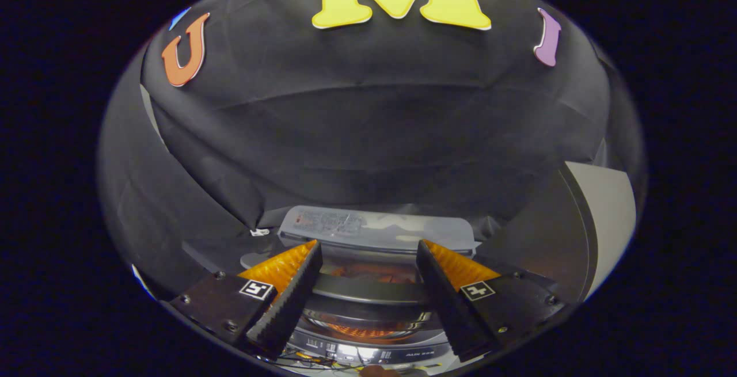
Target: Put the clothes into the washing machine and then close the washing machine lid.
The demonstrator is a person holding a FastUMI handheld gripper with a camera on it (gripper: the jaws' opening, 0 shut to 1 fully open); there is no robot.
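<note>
Washing machine mostly hidden behind the gripper, whose spread fingers hold nothing. Drum interior only an orange glimpse; clothes cannot be made out. Raised lid partly blocked by fingertips. Control panel markings too small to read.

Your gripper hangs with its fingers spread wide, pressing on nothing. Between and beyond them sits the washing machine — the one thing here that carries anything. Its lid stands raised at the back, against the black cloth wall. Orange clothes lie in the open drum, just beyond the dark front rim. The control panel runs along the near edge — what the machine stands on you cannot tell.
</note>
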